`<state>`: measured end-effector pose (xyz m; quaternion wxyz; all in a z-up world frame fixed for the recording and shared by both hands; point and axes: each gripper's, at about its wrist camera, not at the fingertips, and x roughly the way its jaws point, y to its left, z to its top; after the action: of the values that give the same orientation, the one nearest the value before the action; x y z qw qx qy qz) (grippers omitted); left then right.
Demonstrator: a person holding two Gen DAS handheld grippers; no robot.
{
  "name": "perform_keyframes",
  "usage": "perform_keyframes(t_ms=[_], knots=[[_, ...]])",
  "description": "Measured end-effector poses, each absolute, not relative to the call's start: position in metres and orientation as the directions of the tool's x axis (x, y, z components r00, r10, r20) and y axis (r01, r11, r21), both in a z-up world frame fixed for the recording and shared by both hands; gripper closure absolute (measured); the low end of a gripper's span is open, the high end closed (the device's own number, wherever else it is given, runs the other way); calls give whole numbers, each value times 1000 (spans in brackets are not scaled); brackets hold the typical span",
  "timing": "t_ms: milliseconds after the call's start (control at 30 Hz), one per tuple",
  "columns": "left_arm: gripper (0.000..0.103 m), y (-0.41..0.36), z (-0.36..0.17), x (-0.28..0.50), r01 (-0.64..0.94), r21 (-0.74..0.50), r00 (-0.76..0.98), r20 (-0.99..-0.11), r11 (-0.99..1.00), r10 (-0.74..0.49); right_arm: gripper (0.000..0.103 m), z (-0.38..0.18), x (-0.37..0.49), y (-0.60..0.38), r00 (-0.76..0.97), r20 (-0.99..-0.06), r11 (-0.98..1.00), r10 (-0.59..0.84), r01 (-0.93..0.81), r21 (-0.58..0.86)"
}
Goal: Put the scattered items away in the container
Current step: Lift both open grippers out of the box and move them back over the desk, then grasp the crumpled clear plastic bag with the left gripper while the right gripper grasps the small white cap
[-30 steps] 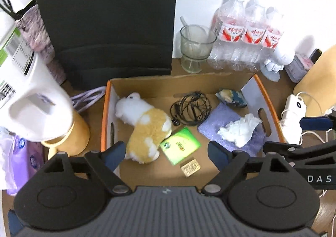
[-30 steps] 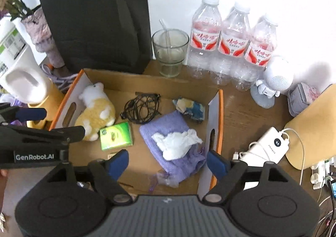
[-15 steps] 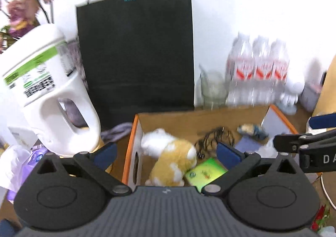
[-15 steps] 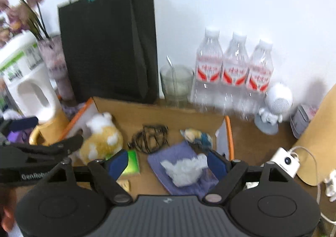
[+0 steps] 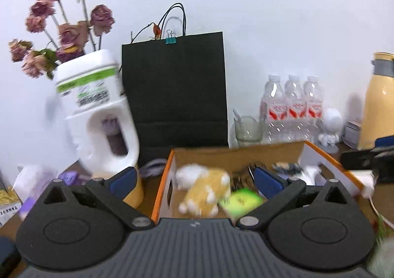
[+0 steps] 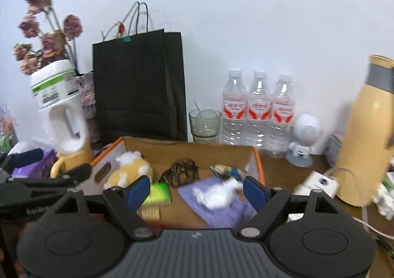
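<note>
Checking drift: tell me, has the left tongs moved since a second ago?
Yes. The left tongs tilted up and drew back: the cardboard box sank lower in view.

The box (image 6: 257,157) is open from above. Far behind it a black bag (image 6: 138,83), glass (image 6: 205,125) and 3 bottles (image 6: 258,110) block; a jug (image 6: 61,115) crowds the left.

The cardboard box (image 6: 187,147), open-topped with orange-edged white end walls, holds everything. Inside it, a yellow-and-white plush toy (image 6: 128,172) lies on its side against the left end wall. A tangled black cable (image 6: 181,172) sits near the back wall, a green packet (image 6: 157,194) lies flat in front of the plush, and a crumpled white tissue (image 6: 216,194) rests on a purple cloth (image 6: 221,206) toward the right end.
</note>
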<state>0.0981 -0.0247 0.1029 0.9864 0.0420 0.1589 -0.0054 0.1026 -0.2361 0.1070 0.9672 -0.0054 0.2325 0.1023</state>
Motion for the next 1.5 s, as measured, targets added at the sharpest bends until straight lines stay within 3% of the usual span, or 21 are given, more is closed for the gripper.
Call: perform_keyframes(t_ms=[200,333,400,467,533,600,667,833,933,967,1000,1067,1167,1333,1400,1433,1467,1500], knots=[[0,-12,70,11,153,84,927,-357,985,-113,15,70,-6,-268,866,-469,985,175,-155,82],[0,-25,52,-15,266,16,875,-424,964,-234,15,45,-56,-278,879,-464,993,113,-110,34],[0,-39,52,-15,348,-4,854,-412,938,-318,16,40,-58,-284,881,-472,998,44,-57,-14],[0,-58,53,-10,406,21,844,-391,914,-366,22,35,-50,-294,867,-498,1000,3,-16,-23],[0,-78,54,-1,459,36,829,-377,888,-413,42,27,-42,-306,846,-533,1000,-9,16,7],[0,-96,52,8,497,19,802,-391,868,-451,51,18,-34,-315,825,-565,999,8,16,38],[2,-116,50,15,545,-6,763,-412,839,-498,51,10,-30,-314,813,-582,999,3,17,28],[21,-146,39,32,559,-31,721,-474,828,-505,57,-3,-21,-312,799,-600,999,31,-7,42],[41,-153,32,45,556,-62,690,-522,829,-502,63,-6,-16,-314,797,-603,998,41,-8,57],[52,-153,31,48,555,-84,676,-535,828,-508,68,-7,-14,-314,794,-606,998,44,-11,58],[73,-153,29,52,558,-110,655,-550,822,-518,75,-9,-11,-313,788,-614,998,46,-15,55],[99,-153,24,56,563,-135,621,-582,816,-525,75,-10,-12,-312,791,-611,999,47,-21,50],[101,-146,22,49,545,-106,655,-565,831,-502,75,-11,-14,-310,794,-605,998,57,-37,46],[101,-129,32,36,511,-115,687,-541,852,-485,75,-9,-18,-309,802,-592,996,73,-33,77],[96,-125,35,32,509,-100,701,-528,855,-479,75,-5,-22,-310,812,-580,996,71,-28,82],[86,-125,35,31,500,-92,715,-517,861,-470,75,-3,-25,-311,817,-573,996,68,-25,83],[44,-126,35,32,495,-81,723,-514,865,-462,75,-1,-27,-312,822,-567,996,61,-15,86],[14,-131,36,33,496,-55,727,-519,867,-449,75,1,-29,-313,824,-564,996,57,-8,88]])
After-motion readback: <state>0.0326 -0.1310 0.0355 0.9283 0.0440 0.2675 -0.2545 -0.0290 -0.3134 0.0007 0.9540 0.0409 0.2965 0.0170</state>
